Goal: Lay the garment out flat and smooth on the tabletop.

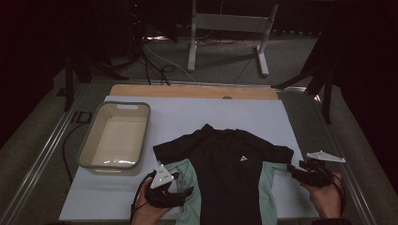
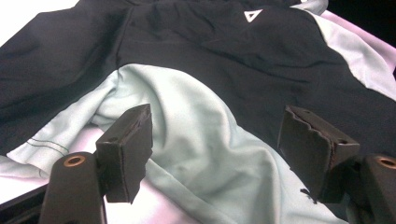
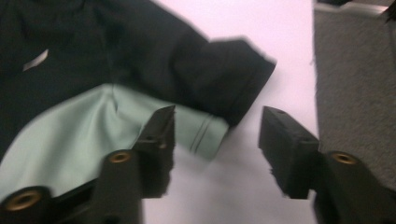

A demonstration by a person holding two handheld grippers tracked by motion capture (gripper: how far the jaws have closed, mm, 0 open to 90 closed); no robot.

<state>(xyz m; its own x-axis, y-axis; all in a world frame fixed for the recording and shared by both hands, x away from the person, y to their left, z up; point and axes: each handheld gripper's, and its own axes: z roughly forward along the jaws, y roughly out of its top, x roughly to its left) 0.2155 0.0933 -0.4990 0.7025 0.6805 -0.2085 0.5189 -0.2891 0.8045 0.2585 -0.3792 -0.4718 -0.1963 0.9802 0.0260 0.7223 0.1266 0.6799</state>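
Softly creased black-and-mint jersey (image 1: 230, 178) lies flat on white table (image 1: 187, 117).

I see the shirt (image 1: 228, 178) lying flat on the table (image 1: 263, 115), near the front edge. The tub (image 1: 116, 136) sits to its left, farther back. My left gripper (image 1: 180, 187) and right gripper (image 1: 296, 169) flank the shirt.

A grey basin (image 1: 115, 136) (empty) sits on the white table (image 1: 187, 115), left side.
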